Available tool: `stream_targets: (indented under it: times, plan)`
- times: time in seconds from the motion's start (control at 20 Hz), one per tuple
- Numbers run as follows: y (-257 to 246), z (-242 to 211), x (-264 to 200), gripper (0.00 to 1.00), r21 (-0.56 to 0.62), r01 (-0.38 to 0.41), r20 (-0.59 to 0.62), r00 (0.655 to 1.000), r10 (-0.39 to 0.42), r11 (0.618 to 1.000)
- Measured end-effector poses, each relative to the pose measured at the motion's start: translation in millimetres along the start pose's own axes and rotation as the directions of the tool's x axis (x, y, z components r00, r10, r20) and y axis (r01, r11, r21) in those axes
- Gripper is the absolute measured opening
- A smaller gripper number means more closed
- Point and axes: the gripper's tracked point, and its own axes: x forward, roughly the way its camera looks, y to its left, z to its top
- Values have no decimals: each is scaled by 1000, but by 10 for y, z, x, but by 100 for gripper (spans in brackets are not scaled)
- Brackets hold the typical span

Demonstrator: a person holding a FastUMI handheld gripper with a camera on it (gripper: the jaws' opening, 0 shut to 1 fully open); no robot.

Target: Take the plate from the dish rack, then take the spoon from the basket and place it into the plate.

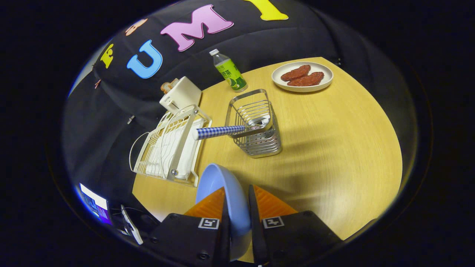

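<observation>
Tool (236, 207) at bottom centre is gripping the blue plate (219, 185) on edge between both fingers, tilting above the tabletop (334, 148). Spoon (230, 129) is lying across the wire basket (256, 126) mid-frame, right of the white dish rack (167, 148).

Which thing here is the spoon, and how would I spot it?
Find the metal wire basket mid-table, just right of the white dish rack. The spoon lies in it, its blue-checked handle poking out toward the rack, unlike the blue plate gripped by the tool.
</observation>
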Motion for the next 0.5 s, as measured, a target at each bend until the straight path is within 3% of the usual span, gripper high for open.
stream_targets:
  times: [0.15,0.3,0.35,0.4,0.5]
  plan:
    - [-97,35,23,35,-25,28,23,999,-27,999]
    - [-139,214,-46,82,-101,45,105,994,-34,994]
    - [-144,299,-99,92,-151,57,143,989,-35,987]
    - [-124,403,-168,99,-202,68,189,981,-29,977]
    - [-15,580,-312,98,-296,85,273,962,-1,951]
